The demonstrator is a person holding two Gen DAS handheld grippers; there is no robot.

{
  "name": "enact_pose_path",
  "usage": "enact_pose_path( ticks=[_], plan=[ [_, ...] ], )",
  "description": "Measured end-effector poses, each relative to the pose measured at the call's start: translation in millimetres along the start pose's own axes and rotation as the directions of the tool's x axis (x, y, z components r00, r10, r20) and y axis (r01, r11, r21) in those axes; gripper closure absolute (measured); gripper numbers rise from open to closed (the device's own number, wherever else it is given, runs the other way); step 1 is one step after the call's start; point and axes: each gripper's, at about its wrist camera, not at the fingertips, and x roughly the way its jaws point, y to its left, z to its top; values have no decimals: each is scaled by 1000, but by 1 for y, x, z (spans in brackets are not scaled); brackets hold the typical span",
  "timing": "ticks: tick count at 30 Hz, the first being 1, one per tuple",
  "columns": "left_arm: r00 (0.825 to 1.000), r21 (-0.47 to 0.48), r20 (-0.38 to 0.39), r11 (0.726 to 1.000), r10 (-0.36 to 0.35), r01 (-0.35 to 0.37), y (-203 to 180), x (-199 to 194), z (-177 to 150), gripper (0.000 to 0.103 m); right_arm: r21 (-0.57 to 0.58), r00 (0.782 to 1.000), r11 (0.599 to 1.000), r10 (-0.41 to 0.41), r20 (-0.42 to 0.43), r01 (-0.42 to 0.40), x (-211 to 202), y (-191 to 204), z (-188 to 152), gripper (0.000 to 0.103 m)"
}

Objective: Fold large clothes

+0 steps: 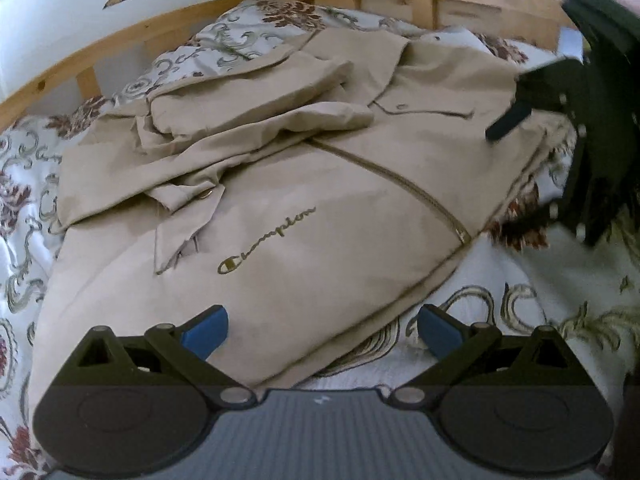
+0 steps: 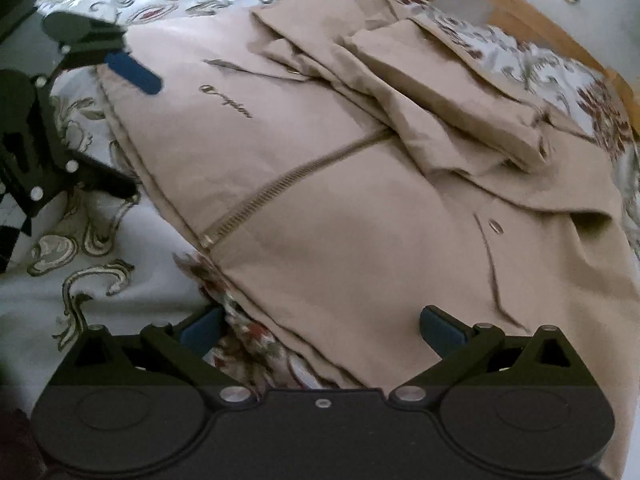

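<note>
Beige jacket (image 1: 304, 208) lies zip-up on the floral bedspread (image 2: 100, 264), both sleeves folded in; your left gripper (image 1: 322, 330) and right gripper (image 2: 320, 326), jaws spread and empty, flank its hem, so next likely: pinch 2 hem corners, fold toward collar.

Each hand-held gripper (image 1: 322, 330) is black with blue fingertip pads (image 1: 206, 330) (silver screws).
</note>
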Motion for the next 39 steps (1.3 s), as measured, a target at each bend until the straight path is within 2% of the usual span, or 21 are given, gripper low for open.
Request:
enact_pose_path(
  ticks=[3,6,9,10,12,14,16,17,18,19,20,21,23,25,29,32,35,36,37,39],
  plan=[
    [1000,29,-9,999,29,-28,-1,0,-2,1,3,1000,1000,-12,-15,12,-1,-4,-1,1],
    [996,46,-20,995,90,-90,-1,4,-4,0,-63,996,994,-87,-36,84,3,1,-2,1],
    [985,59,-22,984,170,-169,5,7,-4,0,-50,993,992,-117,-27,116,1,-4,-5,1],
    [984,53,-24,983,175,-173,7,7,-4,3,-48,992,992,-122,-24,120,2,-5,-5,1],
    [986,45,-20,985,166,-165,11,3,-3,10,-51,992,991,-125,-7,125,1,-5,-5,1],
    [986,67,22,984,166,-167,8,-5,-4,24,-57,991,990,-131,15,132,-1,-4,-4,1],
    [973,120,103,968,206,-218,-4,-15,-6,30,-58,990,989,-135,46,137,-5,-3,-4,1],
    [964,153,146,957,223,-244,-11,-20,-6,36,-66,989,989,-129,69,133,-8,-1,-4,1],
    [953,191,186,942,241,-275,-18,-23,-7,41,-77,990,990,-111,92,118,-11,1,-4,1],
    [945,227,210,928,251,-296,-24,-23,-6,50,-88,990,992,-83,114,94,-15,5,-3,1],
    [944,251,217,920,250,-301,-28,-23,-5,61,-105,989,993,-46,139,60,-19,7,-3,1],
    [946,262,217,919,240,-294,-30,-22,-1,66,-119,987,992,-18,157,37,-21,10,-2,1],
    [950,242,216,930,227,-277,-27,-23,5,79,-142,980,990,42,195,-14,-27,15,-2,1],
    [950,197,225,944,218,-264,-22,-27,15,80,-159,973,987,39,226,-2,-29,20,1,1],
    [949,112,232,963,213,-244,-11,-34,30,80,-137,943,983,-75,324,126,-30,22,6,1],
    [946,64,235,968,223,-244,-5,-39,37,80,-160,936,967,-140,324,200,-24,22,6,1],
    [947,31,232,971,223,-236,0,-41,40,80,-226,937,934,-208,281,275,-14,24,2,10],
    [948,26,230,972,221,-233,0,-41,40,80,-235,934,924,-238,267,302,-10,23,1,20],
    [949,24,227,973,218,-229,0,-40,39,79,-226,928,919,-261,265,323,-9,20,1,38],
    [949,14,221,972,224,-233,-2,-40,34,76,-152,917,933,-273,292,326,-14,8,4,49]
  ],
)
